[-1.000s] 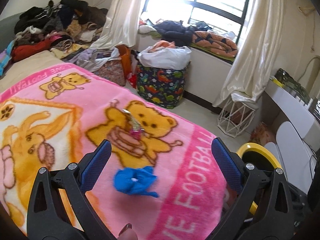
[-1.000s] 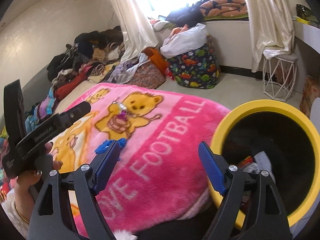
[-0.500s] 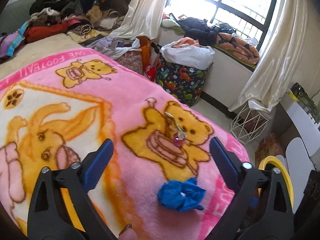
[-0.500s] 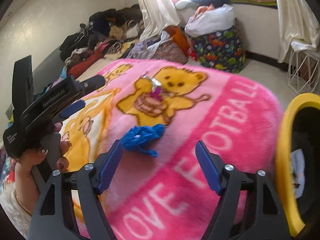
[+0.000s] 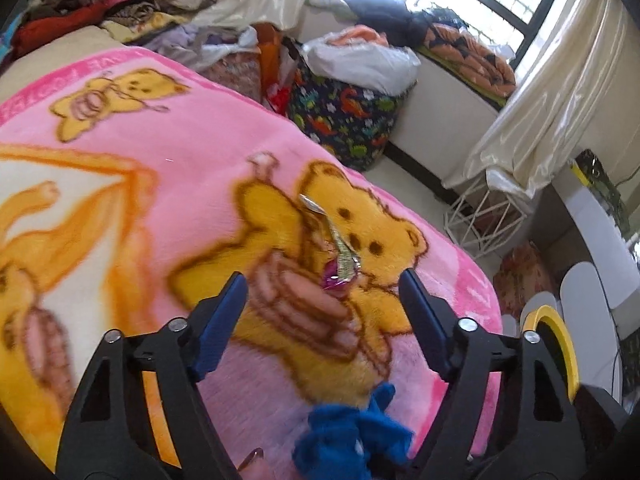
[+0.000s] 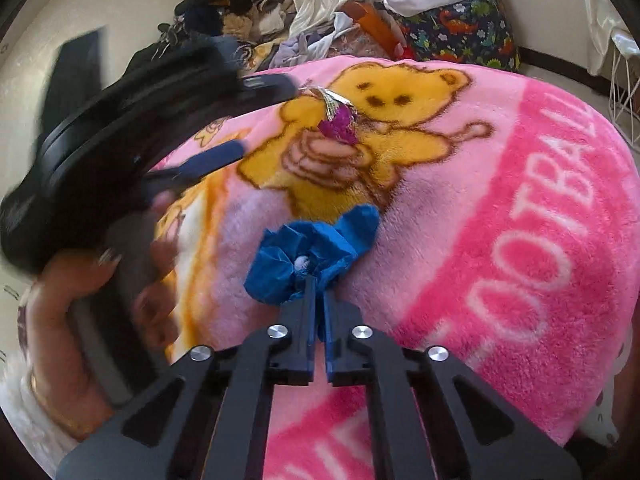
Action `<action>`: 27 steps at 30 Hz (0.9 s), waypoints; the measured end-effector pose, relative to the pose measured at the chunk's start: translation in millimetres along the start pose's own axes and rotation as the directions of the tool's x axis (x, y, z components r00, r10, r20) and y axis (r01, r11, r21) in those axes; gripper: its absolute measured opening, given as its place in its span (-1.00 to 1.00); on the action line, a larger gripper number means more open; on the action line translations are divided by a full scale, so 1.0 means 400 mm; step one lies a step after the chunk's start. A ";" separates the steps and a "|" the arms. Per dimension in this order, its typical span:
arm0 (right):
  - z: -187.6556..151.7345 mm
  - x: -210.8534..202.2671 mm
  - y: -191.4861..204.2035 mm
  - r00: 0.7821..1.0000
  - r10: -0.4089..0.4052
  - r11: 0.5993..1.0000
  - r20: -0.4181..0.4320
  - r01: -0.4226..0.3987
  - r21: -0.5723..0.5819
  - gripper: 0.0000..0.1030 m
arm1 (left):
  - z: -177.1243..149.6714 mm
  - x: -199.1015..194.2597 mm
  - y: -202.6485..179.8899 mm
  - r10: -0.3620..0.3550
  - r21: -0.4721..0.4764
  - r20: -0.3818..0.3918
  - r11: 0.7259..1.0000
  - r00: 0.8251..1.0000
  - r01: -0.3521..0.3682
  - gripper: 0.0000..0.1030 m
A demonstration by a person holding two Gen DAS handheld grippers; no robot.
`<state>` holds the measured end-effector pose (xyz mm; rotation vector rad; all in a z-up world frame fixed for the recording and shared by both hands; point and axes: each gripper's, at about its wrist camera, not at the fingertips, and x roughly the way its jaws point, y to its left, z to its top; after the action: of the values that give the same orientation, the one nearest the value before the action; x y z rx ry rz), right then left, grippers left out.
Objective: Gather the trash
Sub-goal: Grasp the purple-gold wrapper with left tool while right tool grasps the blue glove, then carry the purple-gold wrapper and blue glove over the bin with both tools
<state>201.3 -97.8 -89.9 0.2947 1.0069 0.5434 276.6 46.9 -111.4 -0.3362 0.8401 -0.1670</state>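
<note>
Blue crumpled paper (image 6: 310,254) lay on the pink fleece blanket (image 6: 500,184) that covered the bed, just below the printed yellow bear (image 6: 360,140). The right claw (image 6: 318,288) had just snapped its jaws together on the near edge of that blue wad; the two blue pads stood almost touching, with a fold of the paper pinched between their tips. In the left wrist view the same blue paper (image 5: 352,436) showed at the bottom edge, close under the left claw.

Further up the blanket, on the bear's arm, rested a second piece of litter, a silvery wrapper with a purple end (image 6: 338,118). The left claw (image 5: 322,292) hung over it with its jaws partly apart and nothing between the pads; they had just been narrowing. From its own camera the wrapper (image 5: 338,256) appeared between the two fingertips and a little beyond them, untouched. In the right wrist view the left claw was a blurred dark shape held by the person's left hand (image 6: 92,288).

Past the foot of the bed stood a yellow-rimmed bin (image 5: 556,340), and nearer the window a dinosaur-print basket (image 5: 344,120) topped with a white bag.
</note>
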 end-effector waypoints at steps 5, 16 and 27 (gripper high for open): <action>-0.010 -0.041 -0.018 1.000 -0.006 1.000 0.013 0.006 0.013 -0.95 | 0.012 0.084 -0.018 0.010 -0.003 -0.054 1.000 0.999 -0.010 -0.06; -0.025 -0.175 -0.041 0.993 -0.023 0.999 0.120 0.027 -0.032 -0.95 | -0.016 0.069 -0.046 -0.004 0.054 -0.047 0.999 0.999 0.007 -0.70; -0.022 -0.295 -0.068 0.973 -0.071 0.992 0.220 0.091 -0.082 -0.95 | -0.077 -0.053 -0.134 -0.022 0.188 0.030 0.982 0.999 0.016 -0.70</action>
<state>152.5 -186.3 -22.6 0.2247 0.7772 0.4706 238.8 -4.0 -96.5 -0.1694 0.7828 -0.2563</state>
